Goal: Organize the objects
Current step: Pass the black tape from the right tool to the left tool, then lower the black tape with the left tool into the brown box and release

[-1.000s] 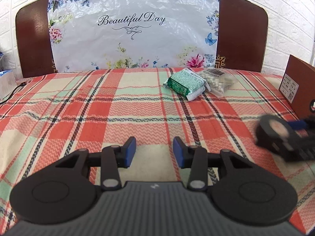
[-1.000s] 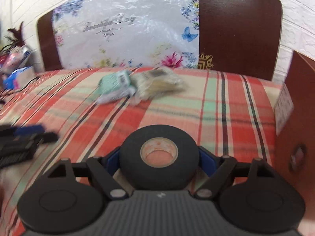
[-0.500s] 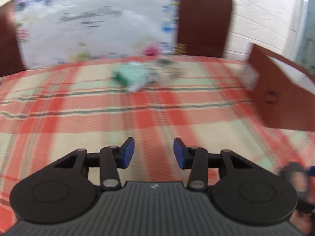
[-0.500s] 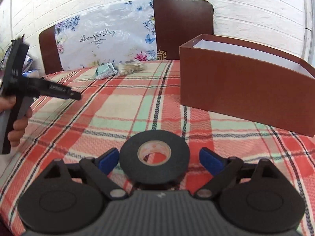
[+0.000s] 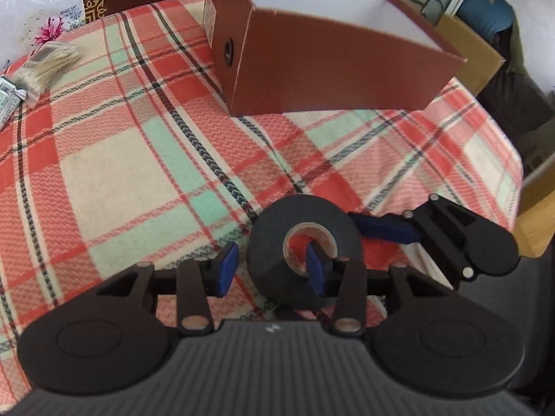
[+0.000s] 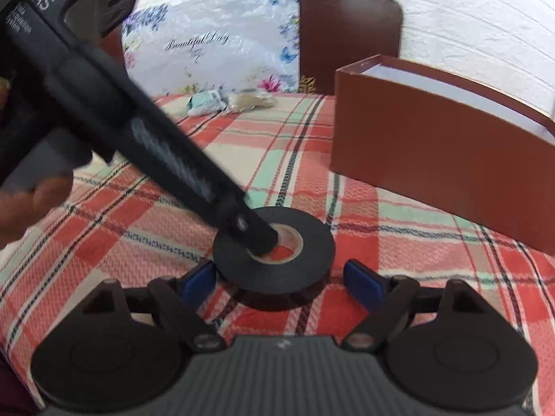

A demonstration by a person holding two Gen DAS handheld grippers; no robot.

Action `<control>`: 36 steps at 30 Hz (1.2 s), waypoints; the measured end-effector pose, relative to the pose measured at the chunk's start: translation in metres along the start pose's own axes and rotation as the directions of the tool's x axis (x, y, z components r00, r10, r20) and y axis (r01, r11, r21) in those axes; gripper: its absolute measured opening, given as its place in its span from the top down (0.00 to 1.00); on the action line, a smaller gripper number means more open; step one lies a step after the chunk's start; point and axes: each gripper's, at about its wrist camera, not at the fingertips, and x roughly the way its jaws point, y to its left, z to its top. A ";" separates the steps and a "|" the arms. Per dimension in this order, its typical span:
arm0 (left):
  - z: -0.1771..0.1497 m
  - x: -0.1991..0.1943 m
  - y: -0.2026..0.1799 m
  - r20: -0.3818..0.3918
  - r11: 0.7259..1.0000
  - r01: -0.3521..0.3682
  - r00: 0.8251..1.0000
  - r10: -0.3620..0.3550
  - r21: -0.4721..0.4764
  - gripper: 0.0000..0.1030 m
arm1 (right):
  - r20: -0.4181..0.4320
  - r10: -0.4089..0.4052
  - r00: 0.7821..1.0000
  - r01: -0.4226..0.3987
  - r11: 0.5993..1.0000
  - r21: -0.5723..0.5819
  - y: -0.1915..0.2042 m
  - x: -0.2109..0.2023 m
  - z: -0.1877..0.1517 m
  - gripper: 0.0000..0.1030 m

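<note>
A black roll of tape lies flat on the plaid cloth; it also shows in the right wrist view. My left gripper is open, with one blue pad inside the roll's hole and the other outside its left wall. My right gripper is open, its pads apart on either side of the roll without touching it; it shows in the left wrist view just right of the roll. A brown open box with a white inside stands beyond, also in the right wrist view.
A green packet and a clear bag of pale sticks lie at the far side by a floral bag against a brown chair back. The table's right edge drops off near a cardboard box.
My right gripper has opened and let go of the tape roll, which now lies on the cloth. My left gripper has swung over and put one finger into the roll's hole.
</note>
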 end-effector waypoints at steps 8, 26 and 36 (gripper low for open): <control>0.090 -0.061 -0.046 0.186 0.993 -0.043 0.982 0.022 0.108 0.71 | 0.243 -0.094 0.966 0.088 0.996 0.035 -0.037 -0.039 0.041 0.22; 0.221 0.060 -0.063 0.238 0.996 -0.001 0.971 0.023 -0.093 0.70 | 0.179 -0.222 0.959 0.196 0.968 0.155 -0.208 0.035 0.111 0.19; 0.166 -0.009 -0.050 0.344 0.999 -0.034 0.938 0.043 -0.033 0.70 | 0.338 -0.276 0.900 0.180 0.940 0.289 -0.159 -0.027 0.078 0.22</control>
